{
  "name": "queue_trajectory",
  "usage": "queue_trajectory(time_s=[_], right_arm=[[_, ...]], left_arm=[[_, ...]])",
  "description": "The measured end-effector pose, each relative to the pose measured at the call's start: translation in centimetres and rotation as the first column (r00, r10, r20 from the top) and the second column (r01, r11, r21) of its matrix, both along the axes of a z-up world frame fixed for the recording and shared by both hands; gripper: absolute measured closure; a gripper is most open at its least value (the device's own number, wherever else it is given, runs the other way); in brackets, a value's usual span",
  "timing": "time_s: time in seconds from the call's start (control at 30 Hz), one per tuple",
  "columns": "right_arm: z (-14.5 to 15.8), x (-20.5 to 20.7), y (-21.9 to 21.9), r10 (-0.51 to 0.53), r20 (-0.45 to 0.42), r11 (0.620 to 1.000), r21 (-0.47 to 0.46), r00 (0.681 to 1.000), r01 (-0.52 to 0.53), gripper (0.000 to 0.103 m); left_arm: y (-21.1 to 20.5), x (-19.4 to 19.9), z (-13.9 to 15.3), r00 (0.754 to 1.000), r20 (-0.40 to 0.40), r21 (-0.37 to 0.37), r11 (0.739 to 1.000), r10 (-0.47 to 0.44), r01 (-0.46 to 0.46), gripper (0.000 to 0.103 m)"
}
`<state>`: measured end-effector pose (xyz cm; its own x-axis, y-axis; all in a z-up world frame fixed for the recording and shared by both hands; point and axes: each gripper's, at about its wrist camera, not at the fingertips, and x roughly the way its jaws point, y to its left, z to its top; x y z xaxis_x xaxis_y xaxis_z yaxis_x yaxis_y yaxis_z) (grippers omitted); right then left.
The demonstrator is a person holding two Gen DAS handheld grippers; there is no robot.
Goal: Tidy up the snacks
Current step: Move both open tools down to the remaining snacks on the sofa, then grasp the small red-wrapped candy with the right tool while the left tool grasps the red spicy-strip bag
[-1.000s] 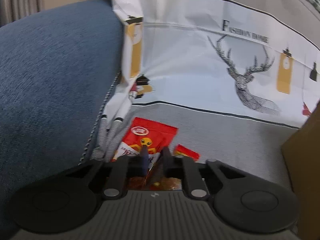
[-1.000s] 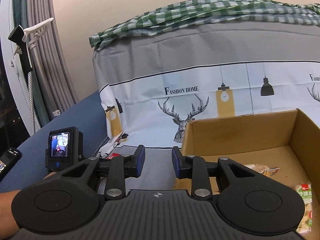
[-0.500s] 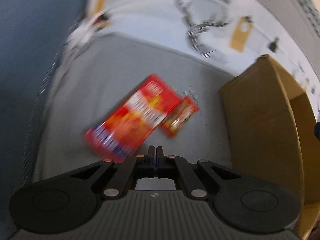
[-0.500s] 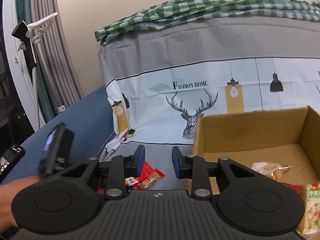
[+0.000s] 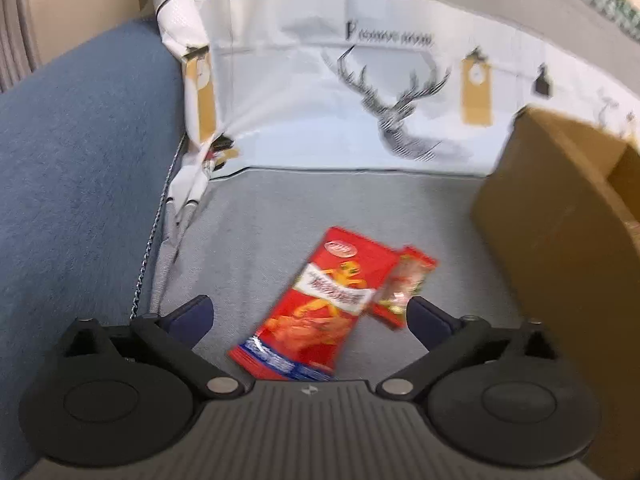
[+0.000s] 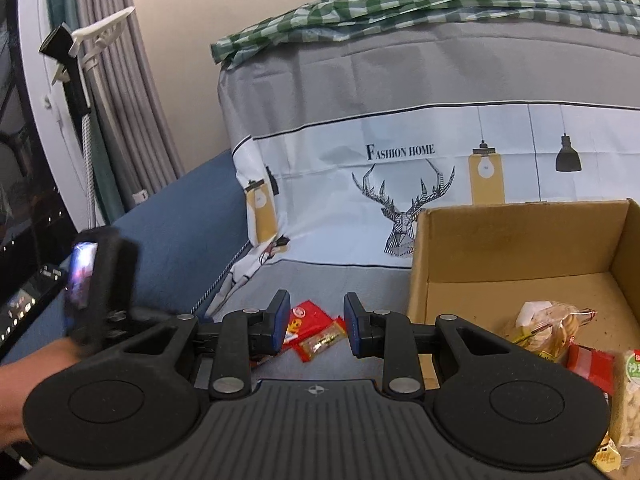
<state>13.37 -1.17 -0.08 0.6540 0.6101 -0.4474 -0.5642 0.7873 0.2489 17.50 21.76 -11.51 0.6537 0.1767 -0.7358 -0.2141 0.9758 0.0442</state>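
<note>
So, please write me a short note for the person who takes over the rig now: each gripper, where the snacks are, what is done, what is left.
Left gripper: its fingers have just been opening and now stand wide, gripping nothing; the large red snack packet lies between them on the grey cover.
Right gripper: partly open, empty, beside the cardboard box.
Small red packet: beside the large one, also outside the box.
Done: several snacks are already in the box.
Left: probably pick up the two red packets and put them in the box.
</note>
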Motion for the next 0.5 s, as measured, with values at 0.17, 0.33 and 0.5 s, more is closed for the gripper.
queue_trajectory(time_s=[0.17, 0.33, 0.5], right_arm=[[0.4, -0.9, 0.7, 0.024, 0.036, 1.000, -0.021, 0.999, -0.024, 0.072], [0.6, -1.7, 2.1, 0.046, 0.056, 0.998, -0.038, 0.997, -0.044, 0.072], [0.8, -2.6, 3.6, 0.055, 0.065, 0.998, -0.039, 0.996, -0.052, 0.072]], left_arm=[[1.0, 1.9, -2.3, 0.996, -0.089, -0.076, 0.997, -0.006, -0.001, 0.001], [2.2, 2.0, -2.0, 0.993, -0.113, -0.088, 0.996, 0.020, -0.030, 0.043], [5.5, 0.3, -0.9, 0.973, -0.167, -0.306, 0.929, 0.161, -0.206, 0.061]])
